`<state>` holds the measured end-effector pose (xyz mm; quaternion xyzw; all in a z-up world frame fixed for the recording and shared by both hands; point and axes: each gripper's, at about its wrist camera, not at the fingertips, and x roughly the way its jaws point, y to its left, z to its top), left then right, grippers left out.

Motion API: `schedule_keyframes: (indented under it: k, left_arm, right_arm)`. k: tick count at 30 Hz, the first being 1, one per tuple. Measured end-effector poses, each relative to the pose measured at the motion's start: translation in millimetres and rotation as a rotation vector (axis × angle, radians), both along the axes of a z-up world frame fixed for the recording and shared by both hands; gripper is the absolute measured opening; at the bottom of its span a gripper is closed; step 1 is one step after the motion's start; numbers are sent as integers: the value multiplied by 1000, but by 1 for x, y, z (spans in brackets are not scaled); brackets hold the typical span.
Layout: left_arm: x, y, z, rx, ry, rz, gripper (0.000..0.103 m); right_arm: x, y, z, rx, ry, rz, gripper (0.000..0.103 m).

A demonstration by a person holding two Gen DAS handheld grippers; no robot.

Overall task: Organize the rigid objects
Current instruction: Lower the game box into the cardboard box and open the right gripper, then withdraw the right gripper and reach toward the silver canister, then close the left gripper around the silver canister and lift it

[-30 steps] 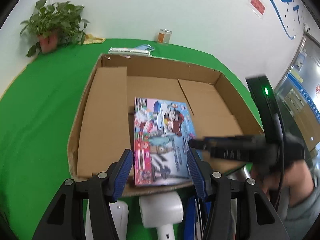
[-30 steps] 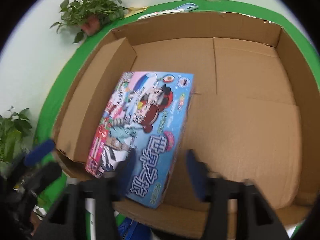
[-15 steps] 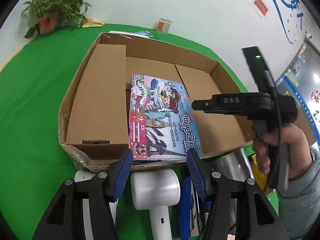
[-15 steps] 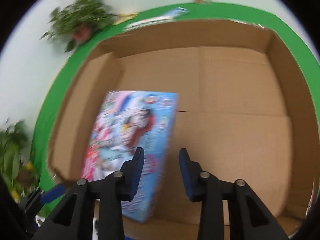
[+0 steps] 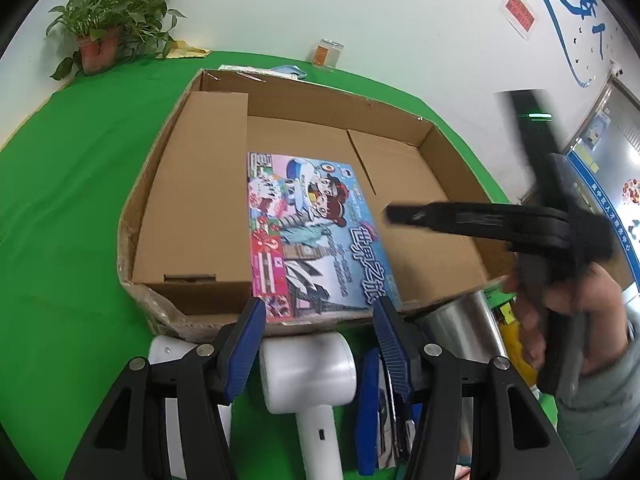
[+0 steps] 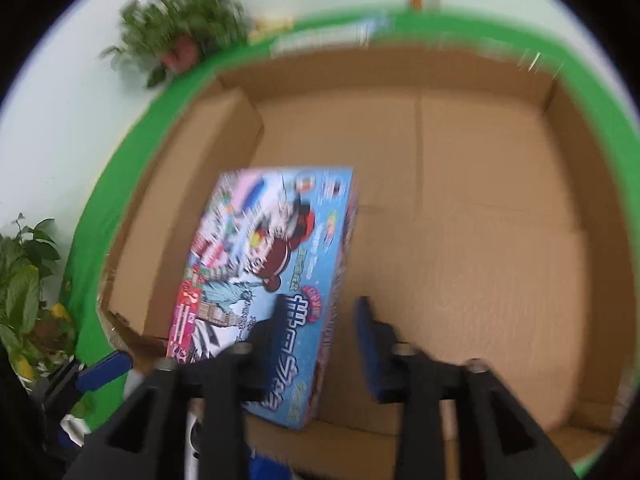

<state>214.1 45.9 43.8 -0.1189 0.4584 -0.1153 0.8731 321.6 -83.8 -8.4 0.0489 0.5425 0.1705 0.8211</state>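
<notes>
Two tools up: our right tool (image 6: 320, 344) is over the cardboard box (image 5: 452, 208), jaws opening, pads clear of the game box (image 6: 280, 264). Left tool (image 5: 320, 344) spread, nothing between its pads, over a white hair dryer (image 5: 308, 368) on the green counter (image 5: 60, 220). Game box lies flat inside the cardboard box, left of centre.

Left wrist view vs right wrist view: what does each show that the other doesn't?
Only the left wrist view shows the white handheld device, a steel cylinder, the blue wall lettering and the right gripper from outside. Only the right wrist view shows a second plant. Both show the cardboard box, colourful game box and potted plant.
</notes>
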Motion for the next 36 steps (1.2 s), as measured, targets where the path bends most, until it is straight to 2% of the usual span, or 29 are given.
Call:
schedule_keyframes:
  k: [1,2,4,6,8,9,10,11,12,13,14,15,16,17,18,19,20,21,22,23,25,27,28,30,33,36]
  left_arm:
    - [-1,1,0,4,-1,0,53]
    - [-3,0,0,12,-2,1,53]
    - [-4,0,0,14,-4,7,53]
    - [-9,0,4,10,-18,17,53]
    - [-21,-4,15,47,-93,28,55]
    - [-30,-6,23,84,-147,40,68]
    - [-41,-12,34,139,-219,61,81]
    - [-52,-17,43,189,-283,88,102]
    - [-66,-23,53,233,-364,118,103]
    - [-77,-29,59,250,-414,121,103]
    - [-82,-33,62,249,-428,111,103]
    - [-86,-39,62,239,-428,95,103]
    - [-88,-43,62,235,-420,97,103]
    - [-92,-47,61,233,-415,108,102]
    - [-96,-51,60,230,-426,114,99]
    - [-102,-54,60,230,-448,122,92]
    - [-107,-57,58,229,-454,124,59]
    - [-107,-60,55,214,-428,106,19]
    - [-106,-62,51,176,-389,84,5]
    - [-110,-63,49,143,-375,77,3]
    - [-116,-68,46,103,-381,61,16]
    - [-117,-79,44,147,-354,67,102]
    - [-120,-83,42,160,-383,92,99]
    - [-122,-89,37,172,-412,94,103]
    - [-117,-97,27,175,-385,64,103]
    - [-114,-97,16,137,-350,46,103]
  right_arm:
    - [-19,-7,17,-22,-91,-29,75]
    - [-32,-14,27,-40,-150,-52,80]
    - [-64,-26,44,-84,-252,-96,82]
    - [-86,-36,51,-94,-293,-112,82]
    - [-109,-46,57,-92,-328,-135,82]
    - [-121,-50,59,-92,-348,-139,80]
    - [-132,-54,61,-103,-369,-138,68]
    - [-136,-54,64,-124,-384,-144,53]
    - [-139,-50,65,-150,-391,-156,27]
    - [-147,-54,65,-166,-395,-178,24]
    - [-153,-57,66,-159,-404,-195,24]
    - [-159,-56,66,-152,-411,-202,30]
    - [-165,-59,66,-148,-418,-213,55]
    - [-170,-60,66,-148,-426,-224,74]
    - [-179,-63,67,-145,-444,-236,92]
    - [-187,-66,68,-141,-471,-247,92]
    - [-194,-68,69,-150,-486,-249,92]
    - [-198,-69,69,-159,-492,-243,92]
    - [-202,-71,67,-160,-493,-238,92]
    - [-207,-74,66,-157,-490,-240,92]
    - [-213,-79,62,-143,-475,-246,92]
    - [-221,-81,60,-136,-470,-240,92]
    - [-225,-82,58,-139,-474,-239,92]
    - [-233,-82,54,-144,-478,-220,92]
    - [-245,-83,47,-100,-477,-189,92]
    - [-255,-83,40,-44,-467,-141,92]
